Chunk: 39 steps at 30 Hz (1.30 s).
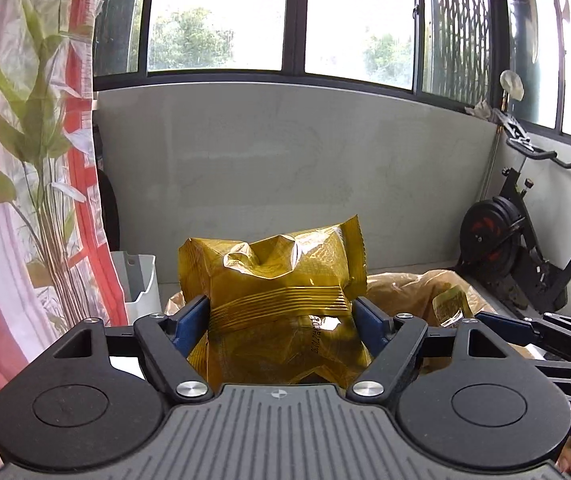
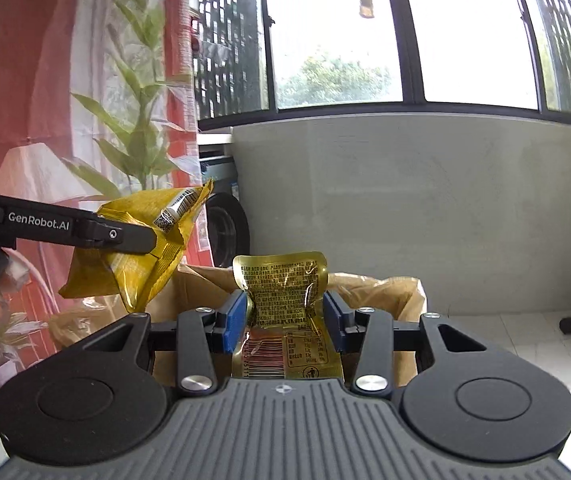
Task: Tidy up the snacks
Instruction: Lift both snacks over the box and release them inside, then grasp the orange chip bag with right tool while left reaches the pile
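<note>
My left gripper [image 1: 281, 316] is shut on a crumpled yellow snack bag [image 1: 277, 280] and holds it up in the air. The same bag [image 2: 137, 256] and gripper [image 2: 153, 240] show at the left of the right wrist view. My right gripper [image 2: 283, 320] is shut on a small gold snack pouch [image 2: 281, 300] with printed text and a barcode, held upright. Both are above a container lined with a brown bag [image 2: 377, 292], which also shows in the left wrist view [image 1: 405, 284]. The right gripper [image 1: 497, 320] with its pouch [image 1: 449, 304] appears at right.
A grey wall [image 1: 285, 168] under windows stands behind. A potted plant [image 1: 41, 160] and red curtain are at left. A white bin [image 1: 141, 284] sits by the curtain. An exercise bike [image 1: 525, 232] stands at right. A washing machine [image 2: 221, 224] is behind the lined container.
</note>
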Each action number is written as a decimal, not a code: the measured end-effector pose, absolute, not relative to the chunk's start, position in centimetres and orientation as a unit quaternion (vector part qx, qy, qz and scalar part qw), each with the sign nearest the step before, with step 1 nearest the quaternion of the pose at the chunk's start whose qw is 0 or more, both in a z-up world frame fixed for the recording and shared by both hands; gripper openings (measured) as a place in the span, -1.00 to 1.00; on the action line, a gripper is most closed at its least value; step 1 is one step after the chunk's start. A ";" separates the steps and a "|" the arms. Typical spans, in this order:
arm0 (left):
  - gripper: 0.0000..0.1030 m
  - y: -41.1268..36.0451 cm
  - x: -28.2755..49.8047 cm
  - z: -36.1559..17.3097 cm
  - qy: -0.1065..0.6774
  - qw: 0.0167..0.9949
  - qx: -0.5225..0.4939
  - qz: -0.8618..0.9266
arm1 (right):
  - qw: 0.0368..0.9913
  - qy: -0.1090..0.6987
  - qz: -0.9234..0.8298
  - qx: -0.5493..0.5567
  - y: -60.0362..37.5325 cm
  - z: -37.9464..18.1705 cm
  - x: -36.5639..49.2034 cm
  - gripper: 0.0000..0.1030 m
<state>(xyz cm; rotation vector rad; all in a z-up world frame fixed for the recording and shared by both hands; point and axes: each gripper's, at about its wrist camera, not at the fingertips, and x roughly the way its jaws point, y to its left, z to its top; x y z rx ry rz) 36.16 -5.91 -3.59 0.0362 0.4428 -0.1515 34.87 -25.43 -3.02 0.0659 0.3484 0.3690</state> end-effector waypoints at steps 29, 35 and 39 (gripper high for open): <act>0.69 0.7 26.7 -4.6 0.241 0.965 -0.008 -0.103 | 0.970 0.167 0.153 0.087 -25.6 -4.9 24.5 0.13; 0.68 2.4 23.6 -7.0 0.254 0.963 -0.028 -0.088 | 0.964 0.190 0.163 0.085 -23.7 -7.1 21.7 0.15; 0.67 3.2 22.7 -9.1 0.276 0.957 -0.048 -0.080 | 0.954 0.231 0.177 0.080 -22.0 -9.3 21.0 0.21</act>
